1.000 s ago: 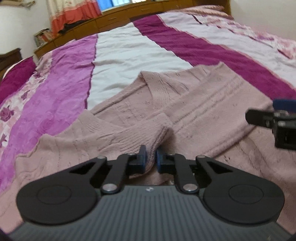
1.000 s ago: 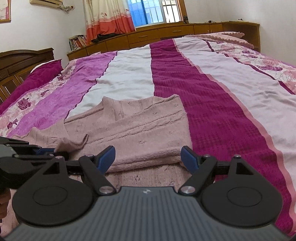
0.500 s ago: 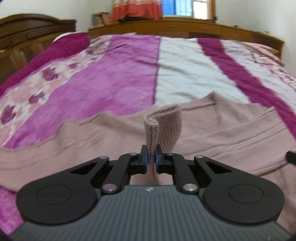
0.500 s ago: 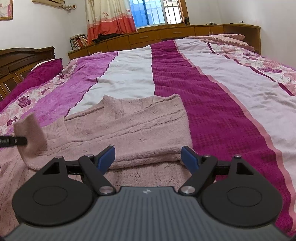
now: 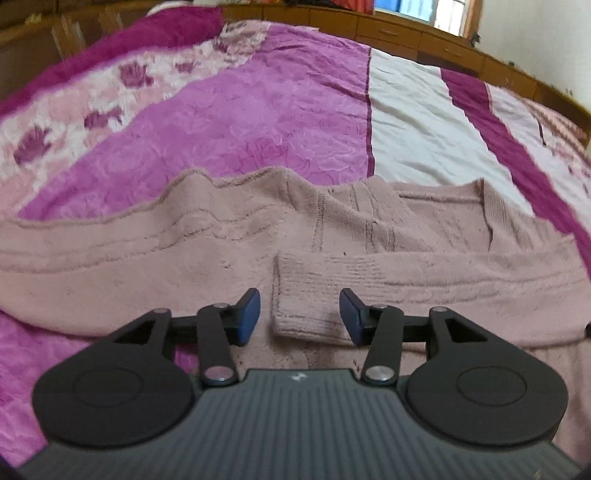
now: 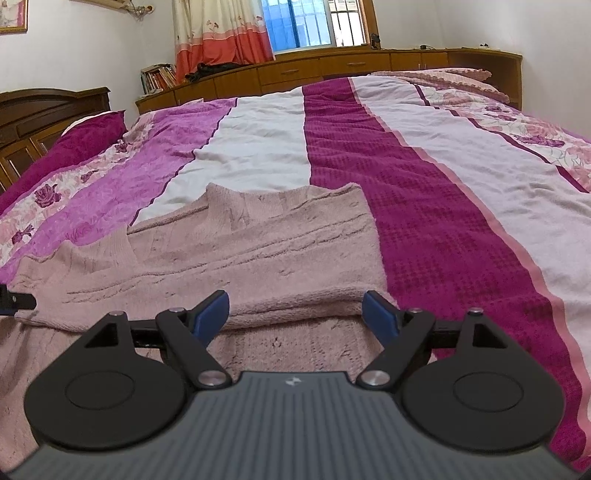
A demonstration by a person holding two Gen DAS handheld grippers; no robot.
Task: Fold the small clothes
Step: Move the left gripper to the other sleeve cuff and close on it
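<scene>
Striped bedding in magenta, white and purple (image 6: pixel 424 206) covers a wide bed in a bedroom with wooden cabinets (image 6: pixel 332 70) under a curtained window (image 6: pixel 299 22); on it lies a dusty-pink knit sweater (image 6: pixel 266 251), spread across the near part of the bed.

From the left wrist camera, the left gripper (image 5: pixel 299 314) hangs over the sweater with its jaws opening. The ribbed sleeve cuff (image 5: pixel 306 295) lies between the blue pads without either pressing it, which reads as the cuff being let go. That sleeve runs from the cuff toward 3 o'clock across the body of the garment, apparently laid there to bring the arm inside the outline before the body is folded.

From the right wrist camera, the right gripper (image 6: pixel 295 317) stands wide open and grips nothing. It is poised over a folded edge of the sweater (image 6: pixel 295 306) at 6 o'clock, probably waiting its turn.

In that view the sweater's long axis runs roughly from 6 toward 12 o'clock, neckline (image 6: pixel 221 199) at the far end pointing to the cabinets.
</scene>
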